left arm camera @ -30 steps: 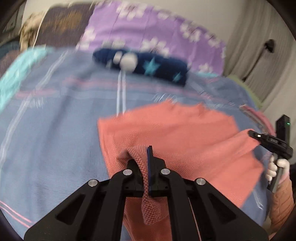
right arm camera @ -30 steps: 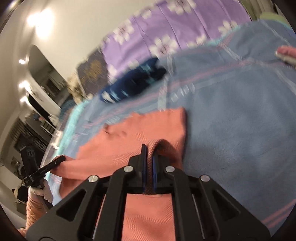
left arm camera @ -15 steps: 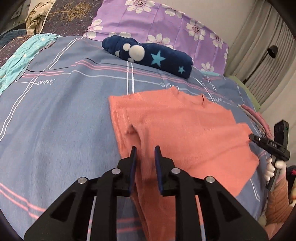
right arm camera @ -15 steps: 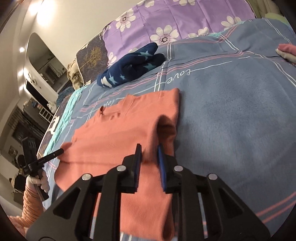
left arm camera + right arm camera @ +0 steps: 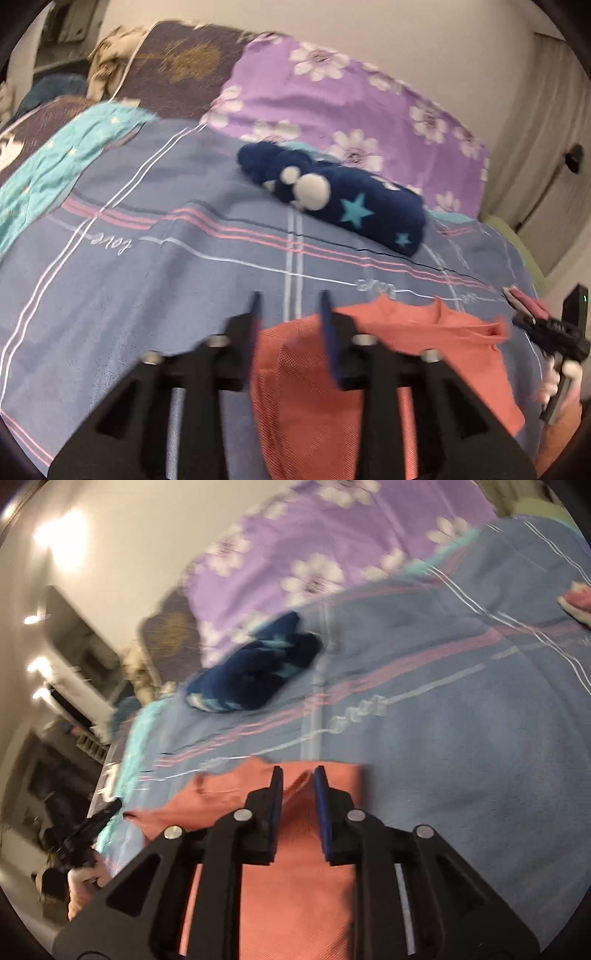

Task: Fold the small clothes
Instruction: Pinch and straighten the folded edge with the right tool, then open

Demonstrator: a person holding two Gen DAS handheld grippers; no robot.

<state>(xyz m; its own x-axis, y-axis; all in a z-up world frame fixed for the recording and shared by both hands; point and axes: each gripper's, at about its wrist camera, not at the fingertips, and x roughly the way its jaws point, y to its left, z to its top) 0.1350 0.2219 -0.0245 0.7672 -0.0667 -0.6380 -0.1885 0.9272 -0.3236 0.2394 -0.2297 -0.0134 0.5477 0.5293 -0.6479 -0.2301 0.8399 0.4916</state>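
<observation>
A salmon-pink knit top lies flat on the blue bedspread, its neckline toward the pillows. My left gripper hovers above the top's left edge, its jaws opening, with nothing pressed between the pads. In the right wrist view the same top spreads under my right gripper, whose jaws are also opening; a raised fold of fabric shows in the gap, but the pads do not pinch it. Each gripper appears at the edge of the other's view, held by a hand.
A rolled navy garment with stars lies further up the bed, before a purple flowered pillow. A turquoise cloth drapes at the left. A pink folded item sits at the bed's right edge.
Both grippers let go of the top's hem, which now lies folded flat on the top. Both jaws have widened and both grippers have lifted and tipped up toward the pillows.
</observation>
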